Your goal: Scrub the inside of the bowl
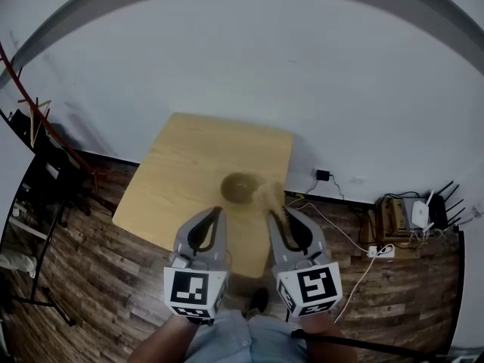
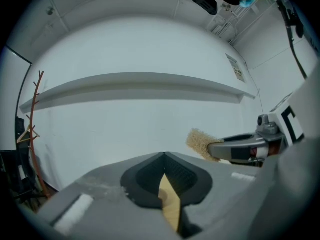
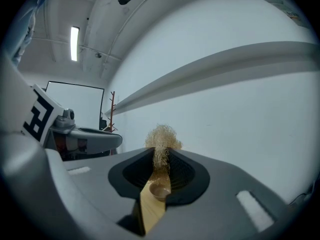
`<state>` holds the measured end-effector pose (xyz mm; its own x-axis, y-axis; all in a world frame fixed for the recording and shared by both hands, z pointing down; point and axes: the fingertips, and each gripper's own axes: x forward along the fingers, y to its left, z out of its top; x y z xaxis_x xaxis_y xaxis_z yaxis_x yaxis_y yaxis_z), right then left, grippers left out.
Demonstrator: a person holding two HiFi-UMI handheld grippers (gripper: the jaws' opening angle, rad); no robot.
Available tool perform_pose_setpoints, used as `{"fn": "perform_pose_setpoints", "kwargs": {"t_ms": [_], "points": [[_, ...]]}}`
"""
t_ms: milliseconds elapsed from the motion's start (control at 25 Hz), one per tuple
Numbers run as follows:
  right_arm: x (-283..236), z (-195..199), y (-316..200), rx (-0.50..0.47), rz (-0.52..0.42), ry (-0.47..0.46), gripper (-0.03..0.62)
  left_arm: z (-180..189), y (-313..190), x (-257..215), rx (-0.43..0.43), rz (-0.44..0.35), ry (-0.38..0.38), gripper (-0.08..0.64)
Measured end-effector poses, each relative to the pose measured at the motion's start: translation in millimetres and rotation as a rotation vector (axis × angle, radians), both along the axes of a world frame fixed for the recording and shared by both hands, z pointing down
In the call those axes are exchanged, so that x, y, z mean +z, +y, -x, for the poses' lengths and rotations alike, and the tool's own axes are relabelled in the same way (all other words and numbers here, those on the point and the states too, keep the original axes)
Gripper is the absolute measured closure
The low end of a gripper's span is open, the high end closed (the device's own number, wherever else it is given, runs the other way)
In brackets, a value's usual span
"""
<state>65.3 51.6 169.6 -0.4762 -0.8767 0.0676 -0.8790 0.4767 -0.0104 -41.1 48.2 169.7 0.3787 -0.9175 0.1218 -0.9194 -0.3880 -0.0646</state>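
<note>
Head view showed a pale wooden counter [image 1: 189,172] against a white wall [image 1: 249,59], on a dark plank floor [image 1: 98,263]. A small brown bowl [image 1: 240,188] stood upright on the counter, towards its near right part. The left tool [image 1: 221,212] hung over the counter's near edge with its jaws together and nothing in them, just short of the bowl. The right tool [image 1: 271,216] was beside it, clamped on a tan fibre scrubber [image 1: 266,196] that was just right of the bowl; I could not tell if the two touched. A white power strip [image 1: 380,251] with cables lay on the floor to the right

Left gripper view showed that tool's jaws meeting at the tips, with only a sliver of counter wood in the slot below them. The right tool and its scrubber [image 2: 200,143] reached in from the right

Right gripper view showed the jaws shut on the scrubber, whose tuft stuck out above the tips. The bowl [image 3: 159,190] appeared low in the gap between the jaws, on the counter, apart from the tuft
</note>
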Motion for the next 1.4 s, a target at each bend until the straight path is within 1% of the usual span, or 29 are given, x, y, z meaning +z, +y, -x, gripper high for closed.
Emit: {"fn": "perform_pose_setpoints", "kwargs": {"t_ms": [240, 440, 640, 800, 1000, 1120, 1200, 1400], "points": [[12.4, -1.6, -15.2, -0.014, 0.034, 0.010, 0.517, 9.1, -19.7, 9.4, -0.046, 0.028, 0.010, 0.540], [32.9, 4.0, -30.6, -0.015, 0.087, 0.015, 0.517, 18.0, -36.8, 31.2, -0.049, 0.083, 0.005, 0.540], [53.8, 12.3, -58.5, -0.011, 0.140, 0.032, 0.518, 26.3, -68.7, 58.6, -0.040, 0.150, 0.014, 0.540], [74.0, 24.0, -83.3, -0.012, 0.184, 0.049, 0.518, 31.7, -96.2, 85.2, -0.018, 0.210, 0.035, 0.540], [111.4, 41.9, -105.3, -0.010, 0.279, 0.062, 0.518, 38.0, -126.1, 118.2, 0.017, 0.288, 0.054, 0.540], [134.5, 49.3, -119.0, 0.002, 0.332, 0.067, 0.517, 38.7, -144.4, 143.2, 0.062, 0.356, 0.079, 0.535], [147.4, 51.5, -126.1, 0.019, 0.368, 0.067, 0.517, 38.3, -153.9, 159.3, 0.088, 0.402, 0.097, 0.517], [168.2, 55.0, -137.9, 0.038, 0.405, 0.091, 0.517, 40.2, -170.0, 195.8, 0.108, 0.496, 0.136, 0.503]]}}
